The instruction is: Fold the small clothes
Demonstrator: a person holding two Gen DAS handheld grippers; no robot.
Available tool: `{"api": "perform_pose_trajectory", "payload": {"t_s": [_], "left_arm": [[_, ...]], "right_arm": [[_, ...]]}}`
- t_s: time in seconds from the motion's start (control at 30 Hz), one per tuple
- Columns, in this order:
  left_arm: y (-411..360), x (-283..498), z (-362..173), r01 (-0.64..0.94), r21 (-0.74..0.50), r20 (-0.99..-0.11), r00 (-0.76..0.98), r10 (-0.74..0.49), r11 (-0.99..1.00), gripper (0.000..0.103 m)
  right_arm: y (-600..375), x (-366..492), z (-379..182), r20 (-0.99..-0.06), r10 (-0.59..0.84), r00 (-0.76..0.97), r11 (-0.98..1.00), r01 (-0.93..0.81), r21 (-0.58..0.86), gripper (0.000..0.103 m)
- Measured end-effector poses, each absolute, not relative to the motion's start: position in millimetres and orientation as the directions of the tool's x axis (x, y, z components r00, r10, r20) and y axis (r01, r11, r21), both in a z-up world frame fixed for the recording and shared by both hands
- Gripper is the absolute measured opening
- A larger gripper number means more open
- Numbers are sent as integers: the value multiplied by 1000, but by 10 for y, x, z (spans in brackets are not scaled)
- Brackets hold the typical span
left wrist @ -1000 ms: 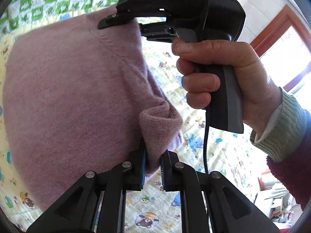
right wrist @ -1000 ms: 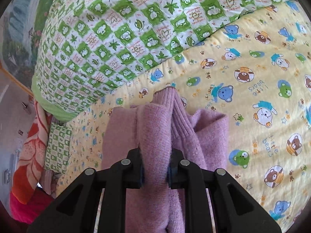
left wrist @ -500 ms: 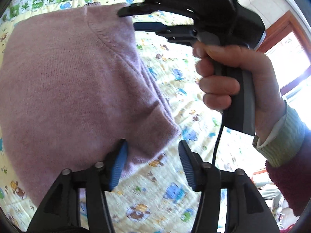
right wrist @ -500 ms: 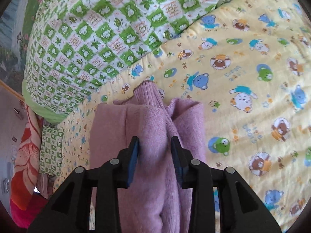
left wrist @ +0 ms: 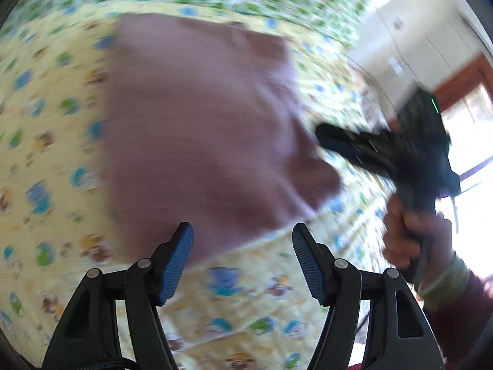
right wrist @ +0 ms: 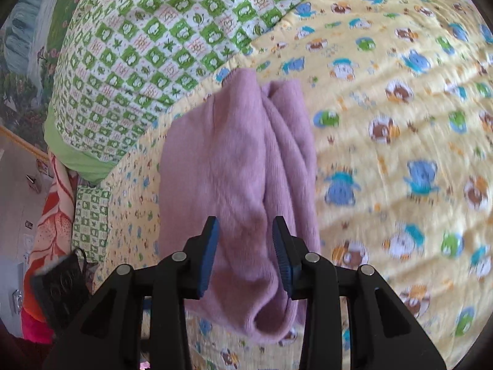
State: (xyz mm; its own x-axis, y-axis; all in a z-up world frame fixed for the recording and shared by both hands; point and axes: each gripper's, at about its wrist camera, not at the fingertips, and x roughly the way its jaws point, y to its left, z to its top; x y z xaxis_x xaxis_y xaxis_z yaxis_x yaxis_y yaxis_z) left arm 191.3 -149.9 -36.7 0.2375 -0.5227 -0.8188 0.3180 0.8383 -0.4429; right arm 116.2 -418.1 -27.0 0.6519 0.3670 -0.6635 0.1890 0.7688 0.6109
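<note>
Yellow quilt [right wrist: 400, 160] is being covered by the folded pink sweater [right wrist: 240, 166]. Left gripper [left wrist: 242, 259] jaws are being opened, nothing between; right gripper [right wrist: 245, 256] jaws are being held apart over the sweater, not pinching.

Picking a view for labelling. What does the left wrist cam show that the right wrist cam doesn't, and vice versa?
Left wrist only: the right gripper seen from outside, the hand holding it, a window, and the left gripper with jaws opening, nothing between them.

Right wrist only: the sweater's bunched folds between its own open jaws, an orange floral cloth.

Both: the pink sweater lying on the yellow bear quilt, with the green checked quilt behind.
</note>
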Motion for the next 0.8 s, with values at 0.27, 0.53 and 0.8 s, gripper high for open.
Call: {"api": "perform_pose_trajectory", "payload": {"t_s": [0.27, 0.53, 0.8], "left_arm": [[-973, 2257, -516, 161, -444, -837, 276, -472, 882, 68], [-1130, 2348, -705, 150, -436, -853, 246, -460, 888, 68], [-1291, 2388, -695, 171, -429, -859, 227, -459, 887, 72]], "right_arm": [[-4020, 1005, -379, -686, 356, 634, 774, 211, 597, 38], [-3943, 1011, -380, -724, 323, 610, 820, 202, 536, 9], [-4192, 849, -80, -701, 266, 661, 843, 193, 502, 8]]}}
